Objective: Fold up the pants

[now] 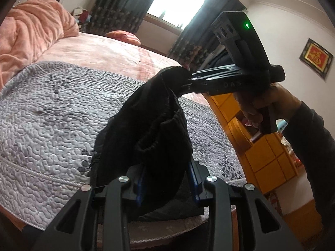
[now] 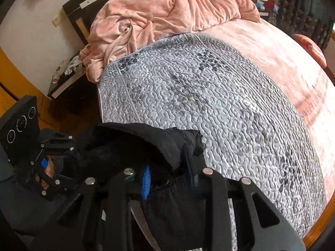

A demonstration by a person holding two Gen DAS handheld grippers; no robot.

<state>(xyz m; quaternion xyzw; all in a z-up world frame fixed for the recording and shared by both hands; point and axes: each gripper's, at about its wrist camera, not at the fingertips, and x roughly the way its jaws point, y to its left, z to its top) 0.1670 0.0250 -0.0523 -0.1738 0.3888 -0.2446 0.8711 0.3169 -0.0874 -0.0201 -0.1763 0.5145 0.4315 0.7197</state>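
Note:
The black pants (image 1: 150, 121) hang bunched between both grippers over the near edge of the bed. In the left wrist view my left gripper (image 1: 167, 179) is shut on a thick wad of the fabric, which fills the gap between its blue pads (image 1: 193, 179). My right gripper (image 1: 186, 79) comes in from the right, held by a hand (image 1: 251, 108), and pinches the pants' upper end. In the right wrist view my right gripper (image 2: 169, 171) is shut on folded black cloth (image 2: 129, 146). The left gripper (image 2: 73, 146) grips the same cloth at the left, its fingertips hidden in the fabric.
A grey quilted cover (image 2: 209, 104) lies over the near half of the bed, with pink sheet beyond. A crumpled pink blanket (image 2: 167, 10) is piled at the headboard. A nightstand (image 2: 62, 83) stands left of the bed and an orange wooden cabinet (image 1: 261, 156) to the right.

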